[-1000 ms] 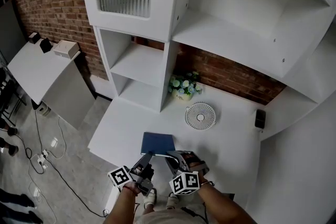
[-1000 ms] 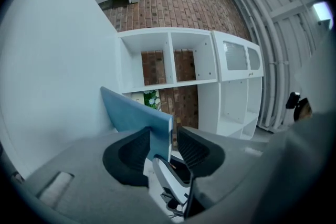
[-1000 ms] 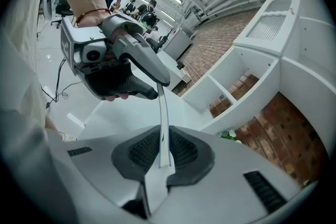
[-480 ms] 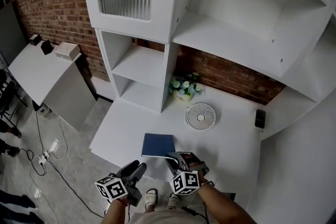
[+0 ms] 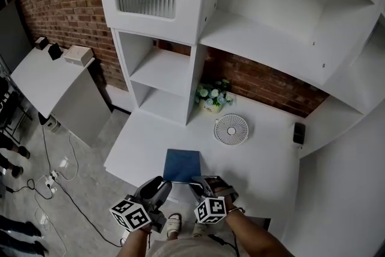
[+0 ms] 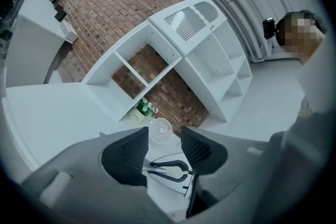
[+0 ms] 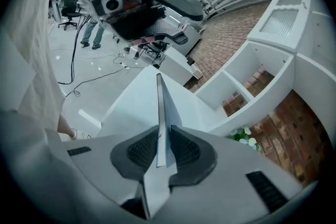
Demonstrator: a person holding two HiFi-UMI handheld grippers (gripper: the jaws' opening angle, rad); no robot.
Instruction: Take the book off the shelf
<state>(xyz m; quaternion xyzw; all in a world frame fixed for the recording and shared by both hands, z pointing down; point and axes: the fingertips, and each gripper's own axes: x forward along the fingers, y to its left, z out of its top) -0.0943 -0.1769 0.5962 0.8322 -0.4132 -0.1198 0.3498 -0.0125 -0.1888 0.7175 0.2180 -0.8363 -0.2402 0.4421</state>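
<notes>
Thin dark-blue book (image 5: 182,164) laid flat on the white bench (image 5: 264,159) below the shelves, its near edge clasped, apparently, by the right gripper (image 5: 201,181), whose fingers (image 7: 185,152) have just been eased wider around it, left gripper (image 5: 157,187) held alongside, fingers (image 6: 126,157) just spread wide, nothing between them.

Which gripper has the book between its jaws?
The right gripper: the blue book sits between its jaws, which have just been opening. The left gripper, jaws also just opened, holds nothing.
</notes>
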